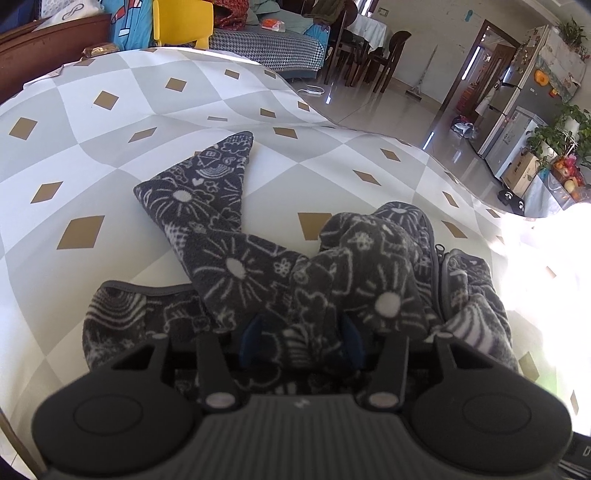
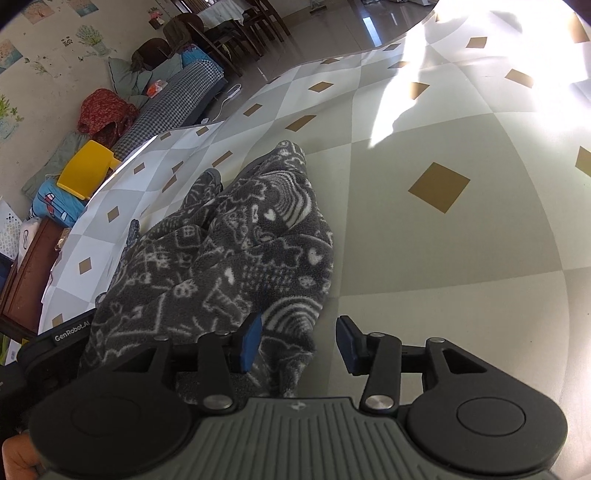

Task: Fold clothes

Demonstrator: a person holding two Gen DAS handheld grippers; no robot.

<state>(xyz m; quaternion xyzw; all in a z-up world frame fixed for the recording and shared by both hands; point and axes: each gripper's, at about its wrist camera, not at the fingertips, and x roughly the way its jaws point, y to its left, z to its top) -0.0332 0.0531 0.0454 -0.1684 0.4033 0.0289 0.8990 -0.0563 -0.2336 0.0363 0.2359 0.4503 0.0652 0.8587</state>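
A dark grey fleece garment [image 1: 332,266] with white doodle prints lies crumpled on the checked tablecloth [image 1: 110,166]. One sleeve [image 1: 207,192] stretches away to the upper left, and a zip [image 1: 439,258] shows on the right. My left gripper [image 1: 304,339] is open, its blue fingers [image 1: 258,339] pushed into the near folds with fleece bunched between them. In the right wrist view the same garment [image 2: 240,251] fills the left half. My right gripper [image 2: 299,343] is open at its near right edge: the left pad [image 2: 251,341] touches fleece, the right pad [image 2: 347,343] is over bare cloth.
The table edge [image 1: 369,129] curves along the far right above a shiny floor. Strong sunlight washes out the cloth at the right [image 1: 546,277]. Beyond the table stand a yellow chair [image 1: 183,22] and a houndstooth sofa [image 1: 266,48]. The left gripper's body [image 2: 70,334] and a hand [image 2: 14,458] show at lower left.
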